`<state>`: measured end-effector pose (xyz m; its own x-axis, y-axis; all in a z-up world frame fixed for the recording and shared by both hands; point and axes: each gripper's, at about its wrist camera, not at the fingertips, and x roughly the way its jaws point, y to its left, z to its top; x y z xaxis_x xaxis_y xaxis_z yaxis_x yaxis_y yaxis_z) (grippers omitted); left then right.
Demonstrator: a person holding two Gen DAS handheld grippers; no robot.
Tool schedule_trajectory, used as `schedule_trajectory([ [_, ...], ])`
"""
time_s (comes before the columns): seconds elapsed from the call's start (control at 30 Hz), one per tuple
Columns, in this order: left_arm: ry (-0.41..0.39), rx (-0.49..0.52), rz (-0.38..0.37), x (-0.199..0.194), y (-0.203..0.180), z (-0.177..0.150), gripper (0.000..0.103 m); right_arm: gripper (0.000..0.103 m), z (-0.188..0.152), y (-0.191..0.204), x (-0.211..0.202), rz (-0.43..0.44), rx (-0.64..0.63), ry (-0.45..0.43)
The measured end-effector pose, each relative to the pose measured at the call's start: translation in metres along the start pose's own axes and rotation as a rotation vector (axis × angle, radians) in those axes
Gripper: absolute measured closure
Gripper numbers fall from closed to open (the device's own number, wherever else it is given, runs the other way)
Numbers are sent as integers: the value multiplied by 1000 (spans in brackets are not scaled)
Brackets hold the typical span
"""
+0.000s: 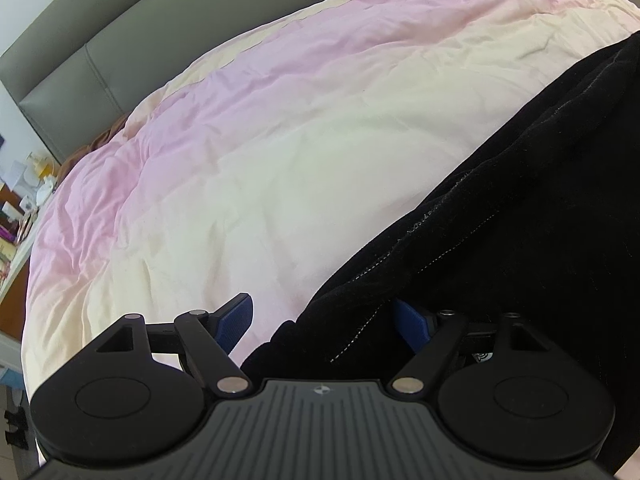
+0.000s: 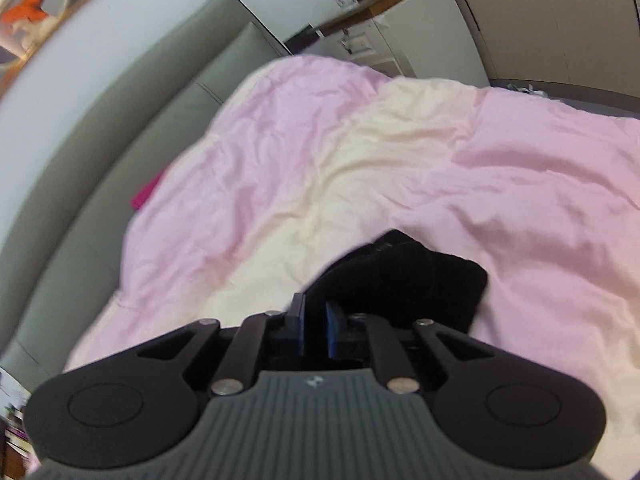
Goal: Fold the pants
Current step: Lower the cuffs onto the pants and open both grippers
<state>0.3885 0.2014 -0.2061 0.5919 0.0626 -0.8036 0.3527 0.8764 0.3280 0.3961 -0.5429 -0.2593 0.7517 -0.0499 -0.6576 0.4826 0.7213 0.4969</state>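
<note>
Pink-and-cream bedding (image 1: 248, 152) carries the black pants (image 1: 520, 240), filling the left wrist view from 1 to 5 o'clock. Left gripper (image 1: 324, 320) gapes wide, cloth edge between its fingers. Right gripper (image 2: 314, 326) pinches a bunched pants end (image 2: 400, 272). Grey headboard (image 2: 120, 128) sits at 10 o'clock.

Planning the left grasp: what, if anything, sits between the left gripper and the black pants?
Nothing visible. The left gripper is open with the black pants already lying across its right finger on the pink and cream duvet.
</note>
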Motion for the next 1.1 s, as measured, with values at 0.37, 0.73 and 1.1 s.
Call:
schedule_trajectory([
  [0.37, 1, 15, -1, 2, -1, 1, 8, 67, 9, -37, -3, -195, -103, 24],
  [0.73, 22, 64, 27, 2, -10, 6, 8, 56, 40, -11, 76, -96, -369, 55],
  [1.1, 79, -95, -5, 19, 7, 7, 0, 103, 63, 5, 44, -21, -401, -187],
])
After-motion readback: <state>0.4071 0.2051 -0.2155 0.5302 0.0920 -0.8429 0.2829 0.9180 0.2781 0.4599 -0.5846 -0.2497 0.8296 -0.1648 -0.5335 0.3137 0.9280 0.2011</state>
